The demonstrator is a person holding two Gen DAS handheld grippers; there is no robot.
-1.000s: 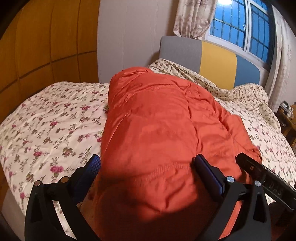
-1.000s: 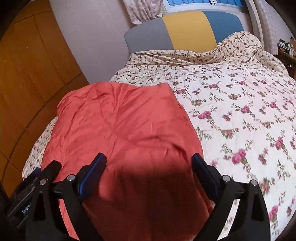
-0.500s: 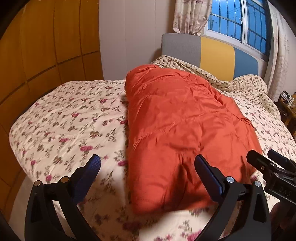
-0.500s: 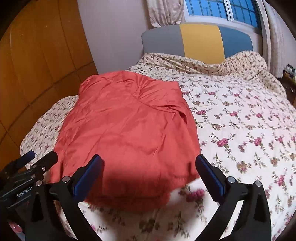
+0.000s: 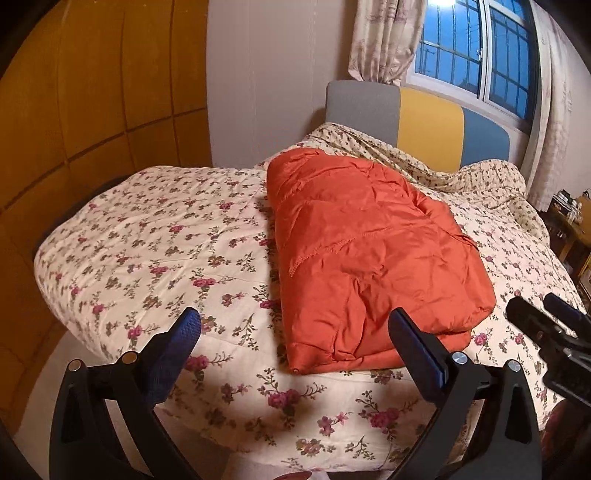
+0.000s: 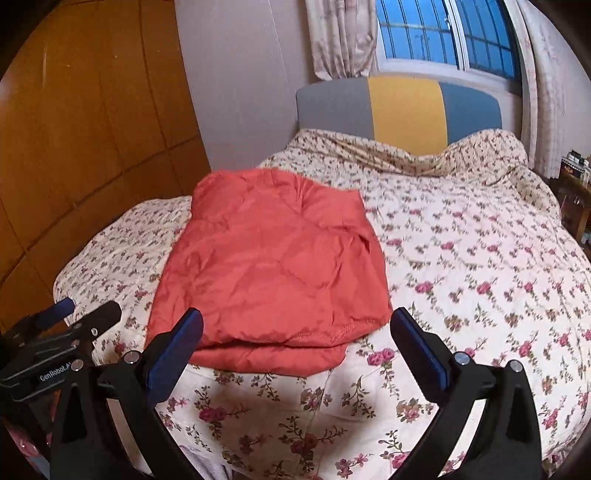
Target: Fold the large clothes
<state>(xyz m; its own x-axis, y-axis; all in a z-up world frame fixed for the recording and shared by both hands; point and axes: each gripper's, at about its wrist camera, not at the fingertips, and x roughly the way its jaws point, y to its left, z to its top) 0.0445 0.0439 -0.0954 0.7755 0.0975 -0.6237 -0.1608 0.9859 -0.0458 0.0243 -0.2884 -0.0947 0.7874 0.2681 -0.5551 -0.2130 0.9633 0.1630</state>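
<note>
An orange-red padded garment [image 5: 365,251] lies folded into a compact block on the flowered bedspread [image 5: 155,251], its long side running toward the headboard. In the right wrist view the same garment [image 6: 273,269] sits left of centre, with its folded hem nearest me. My left gripper [image 5: 295,332] hangs open above the bed's near edge, short of the garment, nothing between its blue-padded fingers. My right gripper [image 6: 295,332] is also open and holds nothing, just short of the hem. Each gripper shows at the edge of the other's view: the right gripper [image 5: 550,332] and the left gripper [image 6: 70,317].
A wooden panelled wall [image 5: 74,110] runs along the left of the bed. A grey, yellow and blue headboard [image 6: 402,107] stands under a curtained window [image 6: 443,33]. Rumpled bedding [image 6: 480,155] is heaped by the headboard. A wooden side table [image 5: 576,229] with small items stands at the right.
Both grippers have drawn back and up from the garment, which filled the views before and now lies whole on the bed. The right gripper's jaws widened slightly.
</note>
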